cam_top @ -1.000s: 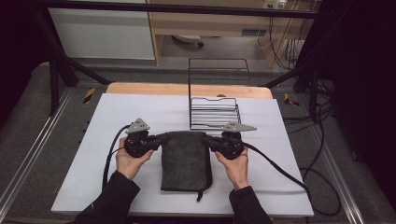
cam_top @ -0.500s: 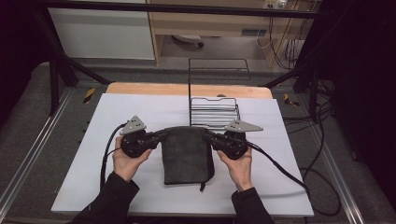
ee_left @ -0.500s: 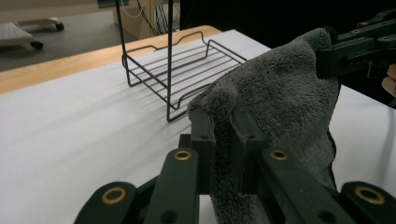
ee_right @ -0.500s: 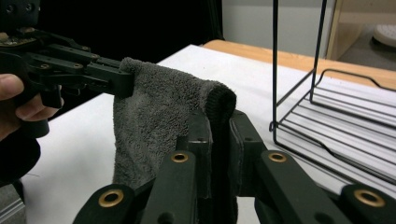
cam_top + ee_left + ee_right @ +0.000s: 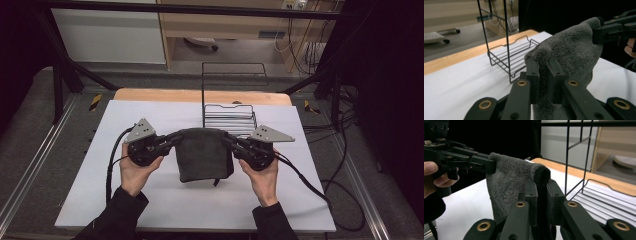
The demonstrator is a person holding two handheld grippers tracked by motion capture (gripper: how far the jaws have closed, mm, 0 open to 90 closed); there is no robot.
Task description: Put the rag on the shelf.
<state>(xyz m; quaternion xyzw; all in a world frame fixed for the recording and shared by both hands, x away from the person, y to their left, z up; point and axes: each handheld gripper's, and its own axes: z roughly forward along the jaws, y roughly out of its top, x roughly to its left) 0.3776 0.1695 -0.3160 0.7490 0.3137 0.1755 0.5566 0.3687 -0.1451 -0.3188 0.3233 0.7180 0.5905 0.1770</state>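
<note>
A dark grey folded towel (image 5: 204, 155) hangs between the two grippers above the white table top (image 5: 100, 200). My left gripper (image 5: 175, 139) is shut on the towel's upper left corner. My right gripper (image 5: 226, 140) is shut on its upper right corner. In the left gripper view the towel (image 5: 571, 52) is pinched between the black jaws of the left gripper (image 5: 543, 72), and the right gripper (image 5: 604, 32) clamps its far corner. In the right gripper view the towel (image 5: 511, 182) sits in the jaws of the right gripper (image 5: 541, 192), with the left gripper (image 5: 487, 165) on its other corner.
A black wire rack (image 5: 231, 117) with an upright back frame stands just behind the towel, at the table's far middle. A wooden strip (image 5: 150, 95) borders the far edge. Cables (image 5: 310, 185) trail from both grippers over the table.
Both hands have lifted the towel: it lay mostly on the table before, and it now hangs higher and shorter between the grippers, nearer the rack.
</note>
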